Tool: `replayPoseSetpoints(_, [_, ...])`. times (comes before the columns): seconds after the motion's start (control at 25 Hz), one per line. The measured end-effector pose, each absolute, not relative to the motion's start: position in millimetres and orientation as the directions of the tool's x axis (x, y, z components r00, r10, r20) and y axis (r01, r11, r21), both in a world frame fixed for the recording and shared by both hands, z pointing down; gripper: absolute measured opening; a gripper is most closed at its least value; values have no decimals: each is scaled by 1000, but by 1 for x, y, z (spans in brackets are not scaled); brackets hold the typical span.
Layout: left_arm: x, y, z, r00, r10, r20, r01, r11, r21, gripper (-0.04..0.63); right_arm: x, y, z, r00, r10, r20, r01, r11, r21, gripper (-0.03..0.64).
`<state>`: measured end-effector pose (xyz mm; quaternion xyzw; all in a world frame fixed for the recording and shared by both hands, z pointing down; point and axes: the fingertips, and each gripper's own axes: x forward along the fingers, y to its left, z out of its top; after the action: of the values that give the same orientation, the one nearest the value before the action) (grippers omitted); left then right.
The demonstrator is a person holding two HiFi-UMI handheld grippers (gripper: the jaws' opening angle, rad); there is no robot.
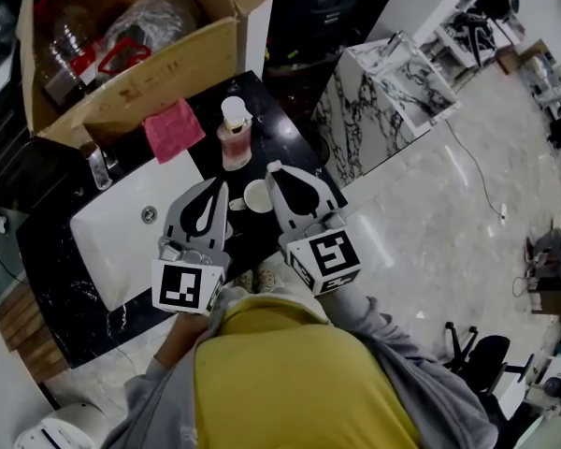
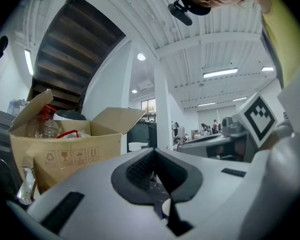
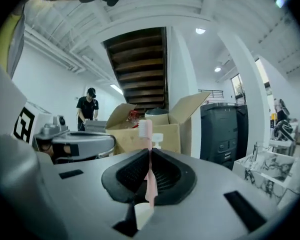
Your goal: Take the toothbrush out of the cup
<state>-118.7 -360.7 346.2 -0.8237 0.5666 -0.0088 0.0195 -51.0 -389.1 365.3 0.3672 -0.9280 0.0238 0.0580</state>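
Observation:
A pink toothbrush (image 3: 149,180) stands upright between the jaws of my right gripper (image 3: 150,152), which is shut on its handle; its bristle head (image 3: 145,127) rises above the fingertips. The white cup (image 1: 258,195) sits on the dark counter, and its rim (image 3: 143,215) shows below the brush through the jaw gap. In the head view my right gripper (image 1: 273,169) hangs just right of the cup and my left gripper (image 1: 222,187) just left of it. The left gripper (image 2: 154,153) has its jaws closed together, with a bit of the cup (image 2: 165,209) showing beneath them.
A pink soap bottle (image 1: 235,134) stands behind the cup, with a pink cloth (image 1: 174,129) and an open cardboard box (image 1: 131,59) farther back. A white sink (image 1: 122,232) lies left, a marble block (image 1: 383,92) right. A person (image 3: 87,109) stands far off.

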Motion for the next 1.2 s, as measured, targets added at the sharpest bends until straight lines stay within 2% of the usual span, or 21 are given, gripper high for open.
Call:
replayPoseSetpoints(0.4, [-109,-367,330,384,-923,-14,-922,-383,-56,3,-15,-393,306,-643,-766,-4,-765,642,-42,31])
replayPoseSetpoints(1.2, [-107,-369,325,374,-927,-11,-926,-373,-64,3,-2,-397,307,-616,-788,2,-787,615,-52,29])
